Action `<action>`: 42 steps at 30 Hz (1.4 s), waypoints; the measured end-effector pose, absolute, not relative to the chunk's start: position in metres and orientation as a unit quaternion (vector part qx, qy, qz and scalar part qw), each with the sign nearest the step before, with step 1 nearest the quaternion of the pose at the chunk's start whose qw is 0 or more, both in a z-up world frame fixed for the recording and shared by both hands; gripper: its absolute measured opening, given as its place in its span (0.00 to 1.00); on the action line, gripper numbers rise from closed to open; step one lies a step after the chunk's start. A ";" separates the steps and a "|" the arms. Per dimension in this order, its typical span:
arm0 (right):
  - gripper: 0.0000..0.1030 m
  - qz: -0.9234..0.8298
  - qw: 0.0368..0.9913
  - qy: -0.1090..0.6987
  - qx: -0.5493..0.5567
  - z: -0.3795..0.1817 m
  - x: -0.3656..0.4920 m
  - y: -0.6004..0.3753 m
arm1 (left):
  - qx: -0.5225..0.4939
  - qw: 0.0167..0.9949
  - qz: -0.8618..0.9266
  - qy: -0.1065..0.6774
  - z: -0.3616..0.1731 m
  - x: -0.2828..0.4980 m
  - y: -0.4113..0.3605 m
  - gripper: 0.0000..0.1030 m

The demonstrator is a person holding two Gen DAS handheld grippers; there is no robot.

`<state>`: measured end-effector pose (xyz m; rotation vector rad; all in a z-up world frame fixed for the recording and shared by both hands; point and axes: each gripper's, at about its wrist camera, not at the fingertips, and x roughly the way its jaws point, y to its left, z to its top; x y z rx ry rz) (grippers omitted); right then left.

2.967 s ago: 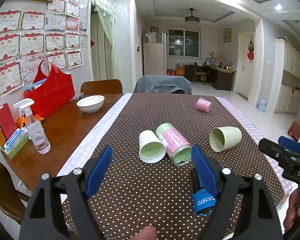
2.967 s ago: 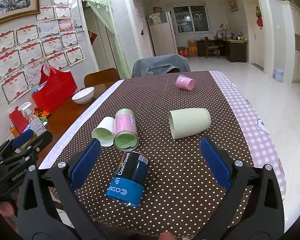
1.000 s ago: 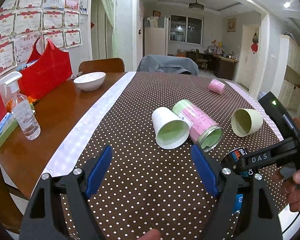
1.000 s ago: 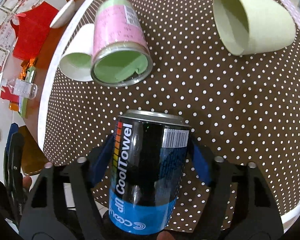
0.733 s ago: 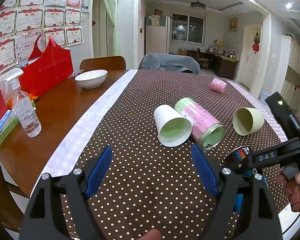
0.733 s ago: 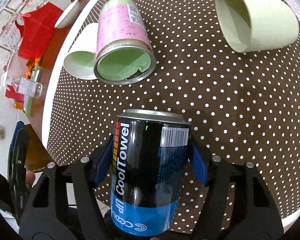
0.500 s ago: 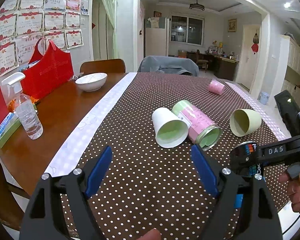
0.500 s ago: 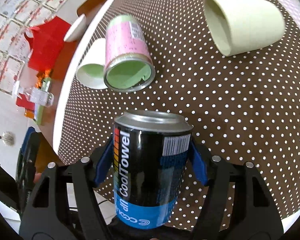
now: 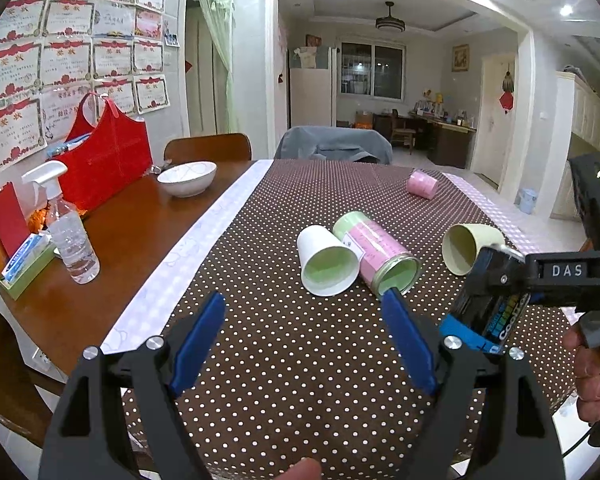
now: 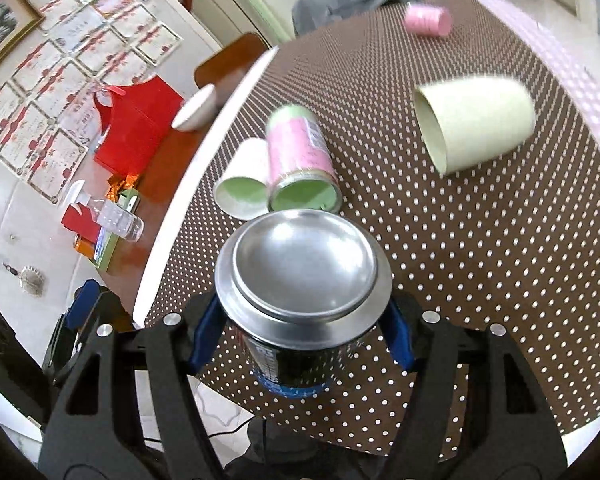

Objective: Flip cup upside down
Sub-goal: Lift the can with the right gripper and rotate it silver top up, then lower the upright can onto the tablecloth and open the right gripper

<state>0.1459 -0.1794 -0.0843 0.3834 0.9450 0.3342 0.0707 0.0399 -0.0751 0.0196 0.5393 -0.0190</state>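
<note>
Right hand-held gripper [image 10: 300, 334] clamps the black-and-blue can [image 10: 300, 280], silver base facing its camera; left view shows the can's label [image 9: 490, 304]. Left hand-held gripper [image 9: 306, 344] gapes empty.

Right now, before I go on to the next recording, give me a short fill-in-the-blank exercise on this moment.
1. The right gripper is shut on the black and blue ____.
2. The left gripper is open and holds ____.
3. The white paper cup lies on its ____, beside the pink-labelled tin.
4. The white bowl sits on the bare ____ part of the table, off the dotted cloth.

Missing words: can; nothing; side; wooden
</note>
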 end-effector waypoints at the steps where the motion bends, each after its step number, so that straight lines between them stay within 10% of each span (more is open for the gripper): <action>1: 0.64 0.157 0.866 0.442 0.174 -0.081 0.143 -0.178 | 0.009 0.964 -0.009 0.265 -0.074 0.070 0.040 0.78; 22: 0.64 0.074 0.955 0.287 -0.011 -0.058 0.108 -0.146 | -0.004 0.967 -0.012 0.254 -0.066 0.057 0.034 0.78; 42: 0.64 0.075 0.947 0.308 -0.042 -0.085 0.119 -0.132 | -0.013 0.967 -0.006 0.255 -0.068 0.055 0.040 0.78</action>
